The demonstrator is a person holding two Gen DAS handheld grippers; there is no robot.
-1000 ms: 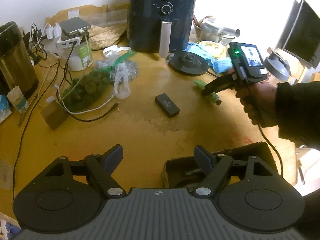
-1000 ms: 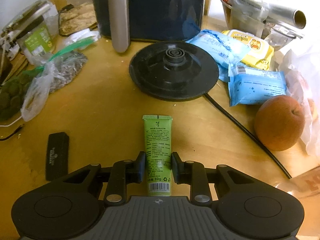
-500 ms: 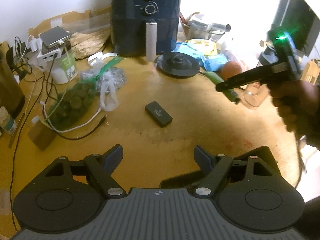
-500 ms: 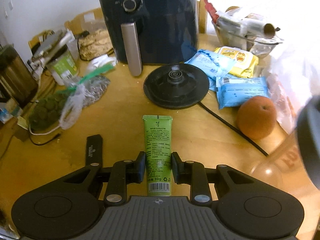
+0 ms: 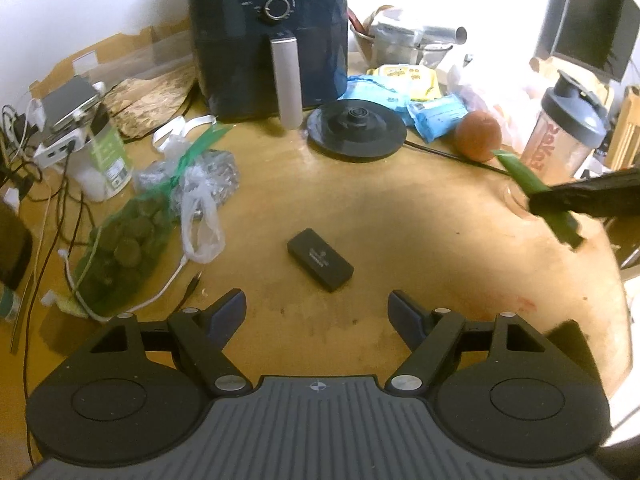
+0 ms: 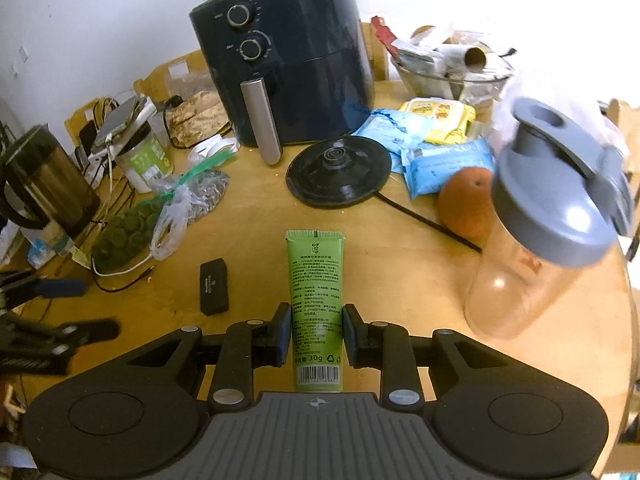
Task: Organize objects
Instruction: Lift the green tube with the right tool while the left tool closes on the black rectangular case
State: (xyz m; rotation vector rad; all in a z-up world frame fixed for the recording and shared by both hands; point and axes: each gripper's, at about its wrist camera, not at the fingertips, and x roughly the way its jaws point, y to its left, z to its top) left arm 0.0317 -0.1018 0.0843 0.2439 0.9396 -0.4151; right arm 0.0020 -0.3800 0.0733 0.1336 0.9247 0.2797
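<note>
My right gripper [image 6: 314,332] is shut on a green tube [image 6: 316,280] and holds it in the air above the wooden table [image 6: 380,280]. In the left wrist view the tube [image 5: 524,176] shows at the right, held by the right gripper [image 5: 560,204]. My left gripper [image 5: 318,312] is open and empty, above the table's near side. A small black box [image 5: 320,260] lies just ahead of it, and also shows in the right wrist view [image 6: 214,286].
A dark air fryer [image 5: 272,32] stands at the back, a black kettle base [image 5: 356,132] before it. Snack packs [image 5: 436,114], an orange [image 5: 478,136] and a shaker bottle [image 6: 540,248] stand at the right. Bags [image 5: 132,240], cables and a jar [image 5: 104,156] crowd the left.
My right gripper has lifted the green tube off the table and drawn back to the right. My left gripper stayed open and pulled back; the dark box beneath it left the view.
</note>
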